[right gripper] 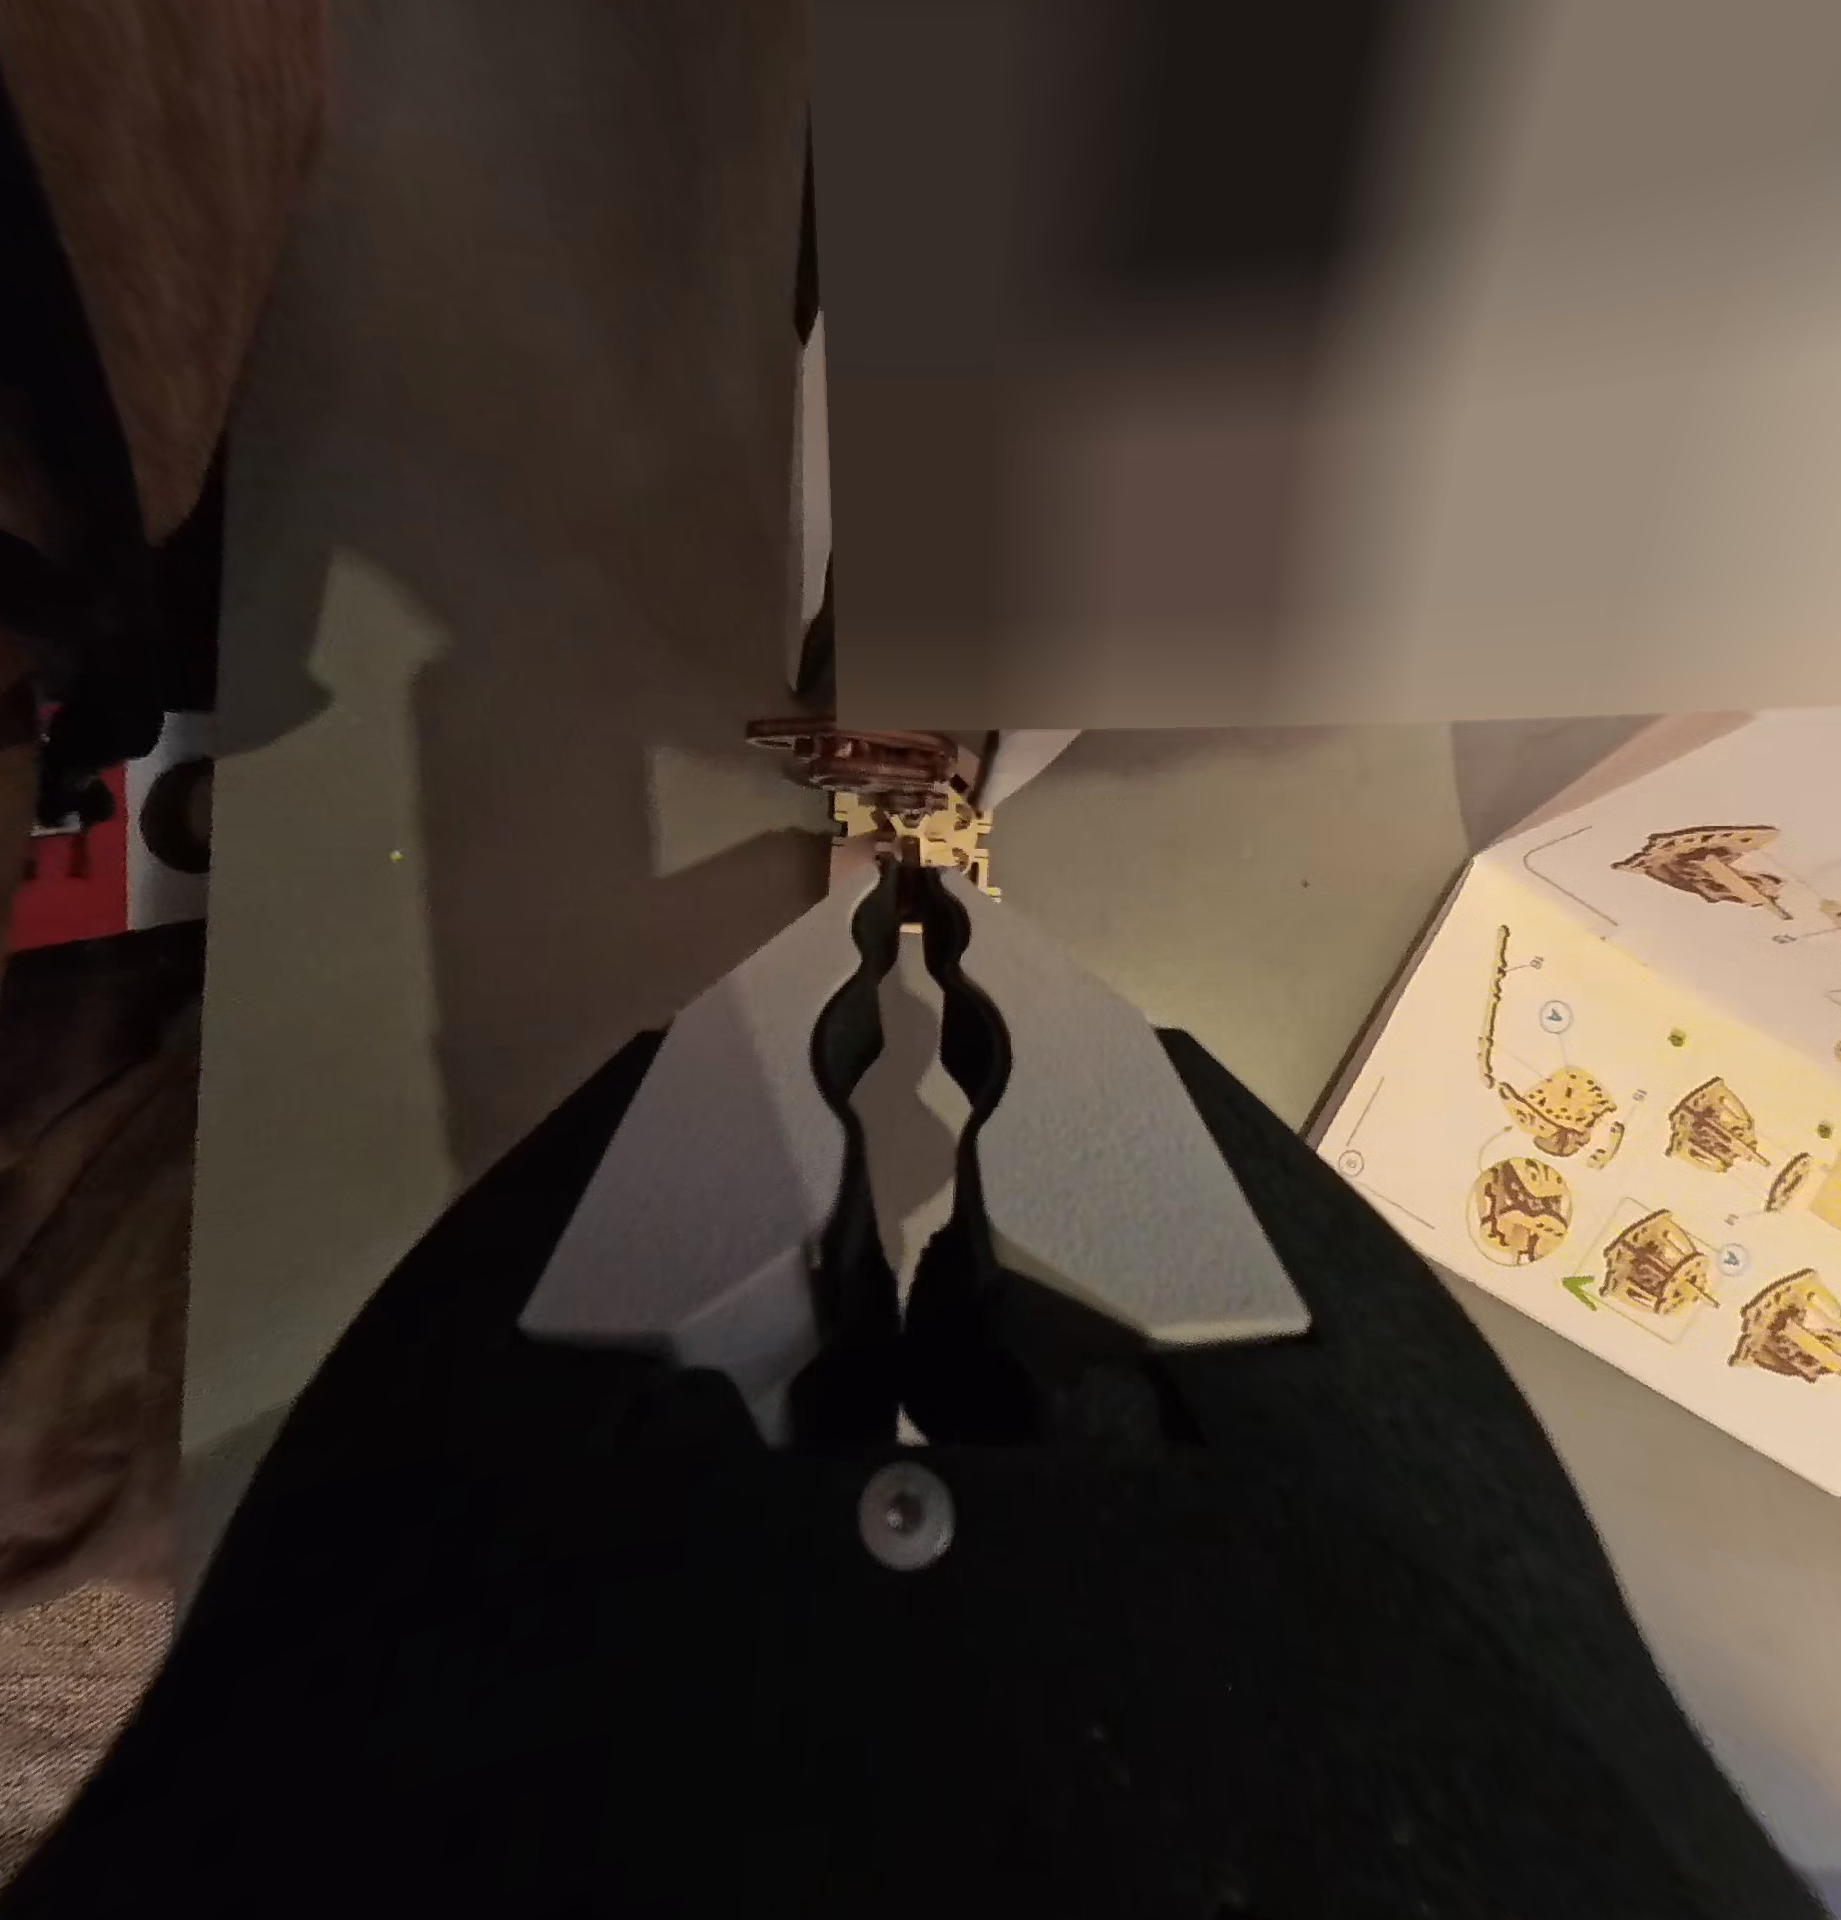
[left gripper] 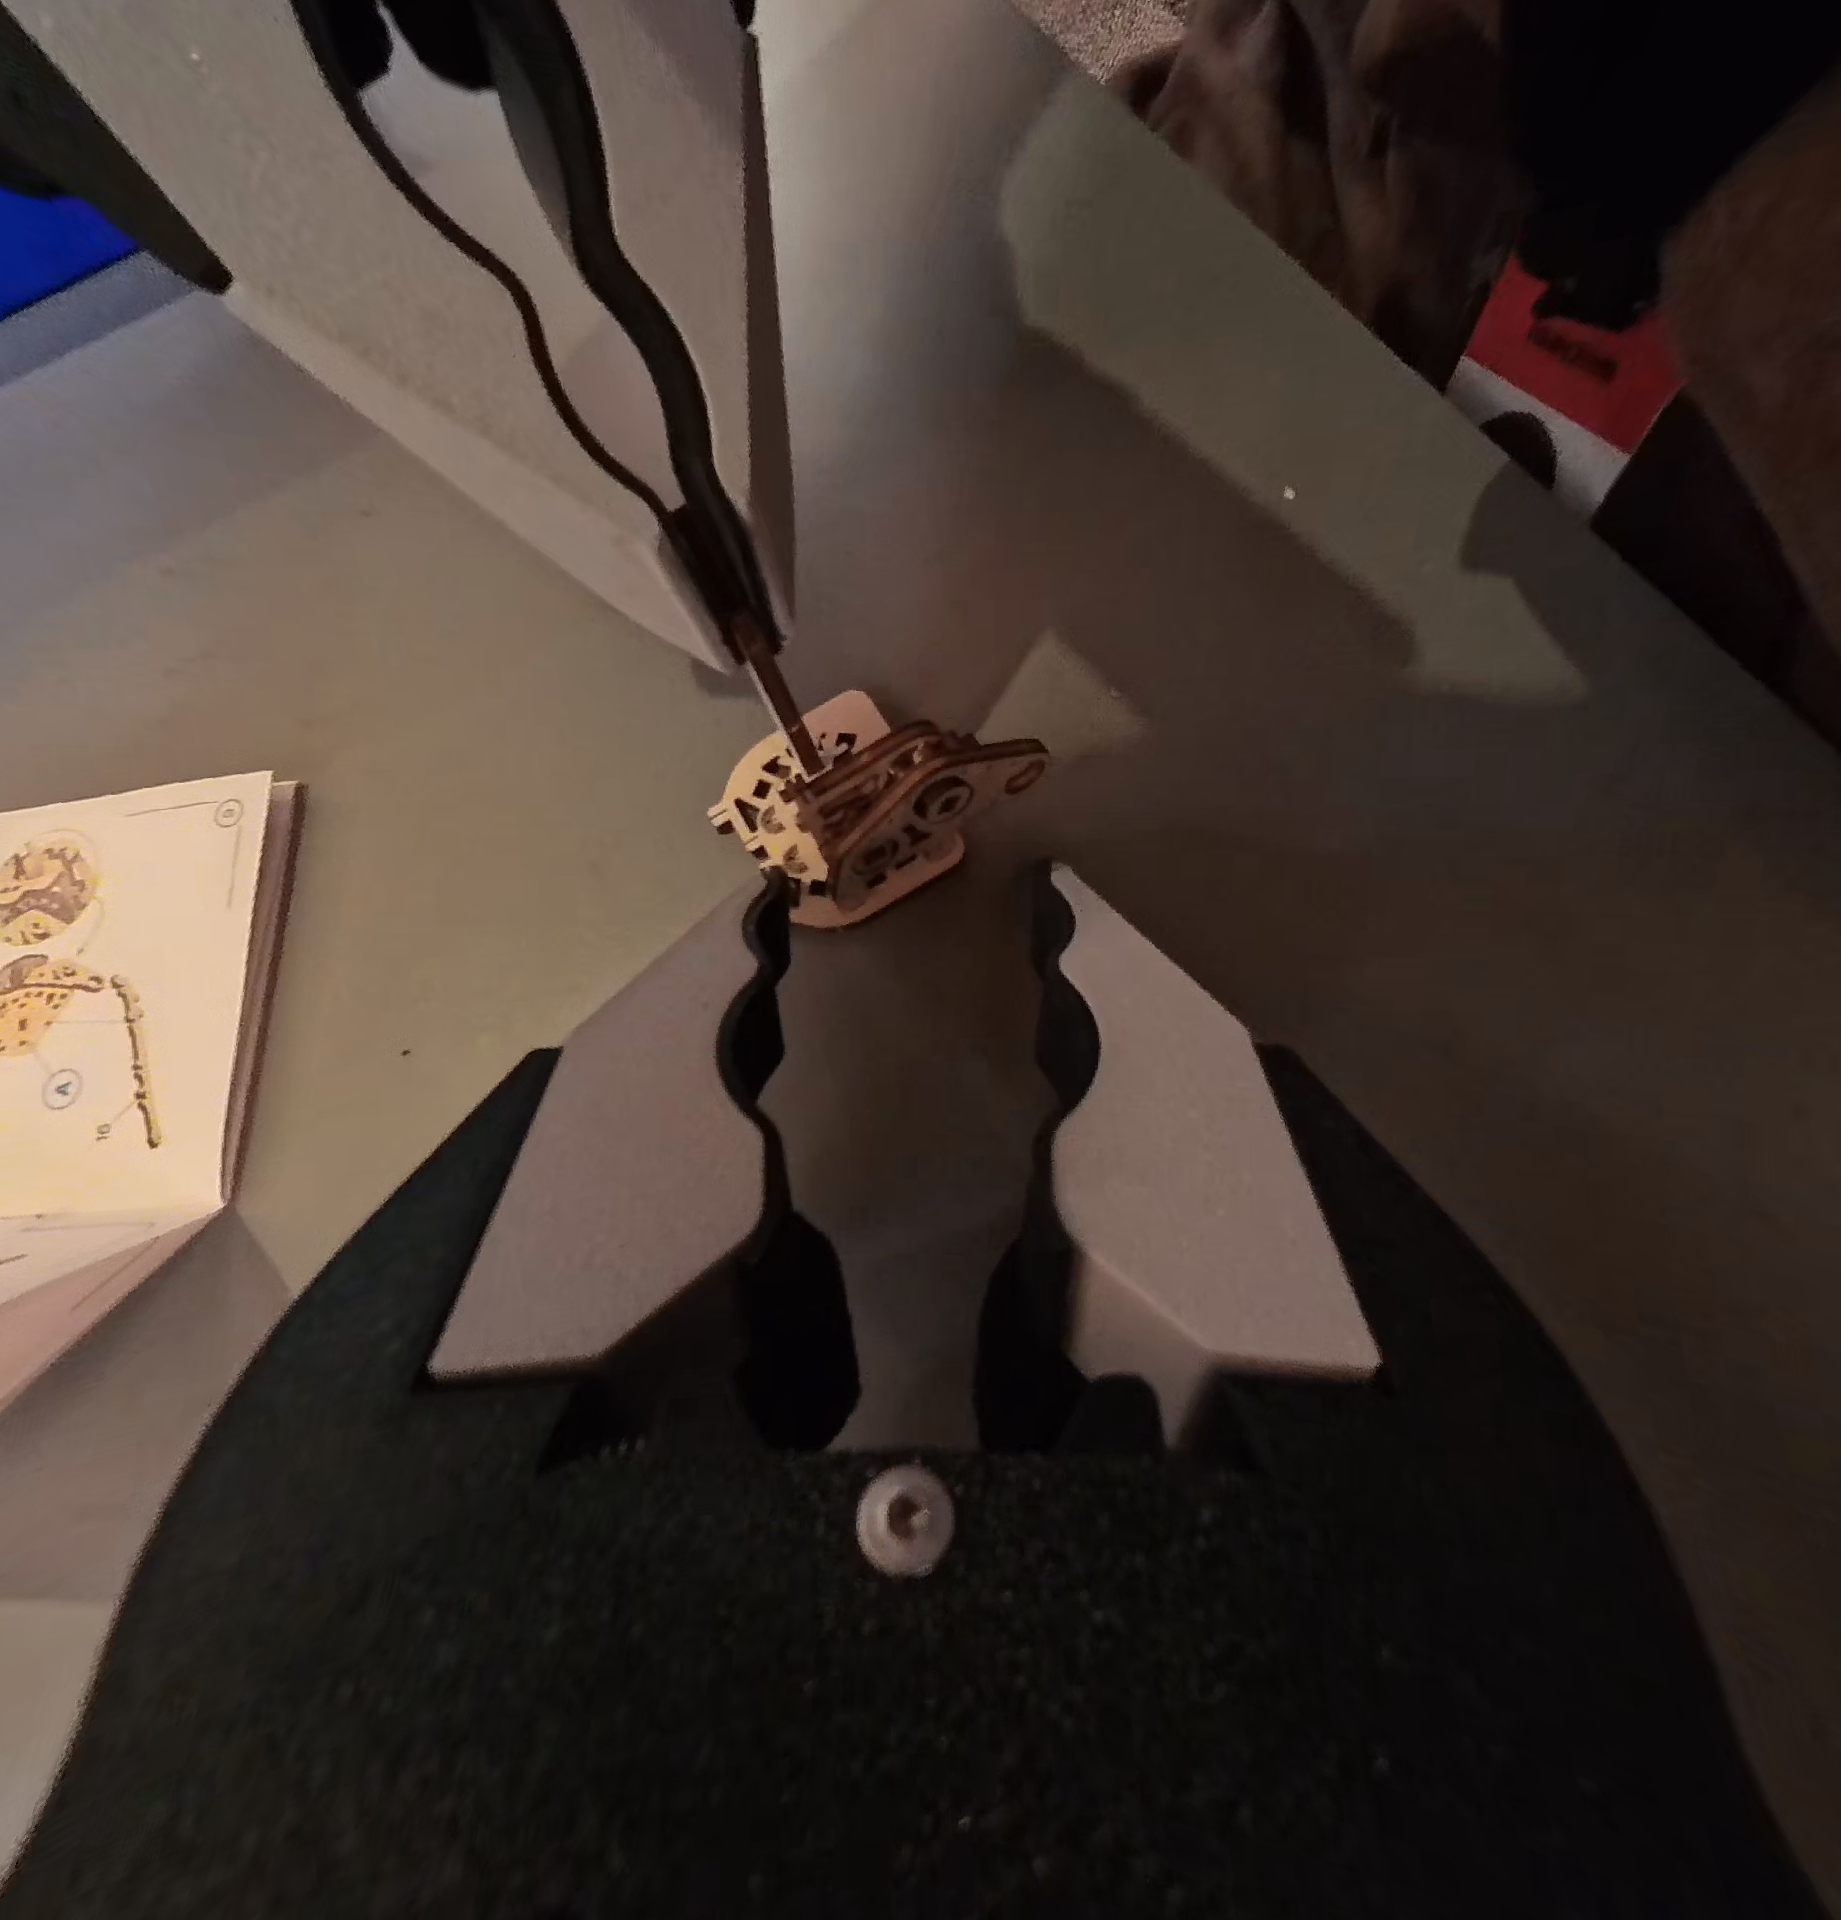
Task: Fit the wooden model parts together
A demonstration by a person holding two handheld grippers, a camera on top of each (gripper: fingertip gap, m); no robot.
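A small wooden model (left gripper: 874, 821) of pale and brown laser-cut plates sits between the tips of my left gripper (left gripper: 916, 883), which is shut on it just above the grey table (left gripper: 459, 707). My right gripper (left gripper: 750, 644) comes in from above, shut on a thin wooden pin (left gripper: 781, 701) whose end meets the top of the model. In the right wrist view my right gripper (right gripper: 908, 894) pinches the pin (right gripper: 911, 916) right against the model (right gripper: 926, 831). The left gripper (right gripper: 900, 732) is opposite it, partly hidden by a blurred patch.
An open instruction booklet (left gripper: 116, 987) lies on the table left of the model and also shows in the right wrist view (right gripper: 1643, 1091). The table edge (left gripper: 1311, 312) runs along the upper right, with a red and white box (left gripper: 1560, 384) beyond it. Brown fabric (right gripper: 116, 312) is at the left.
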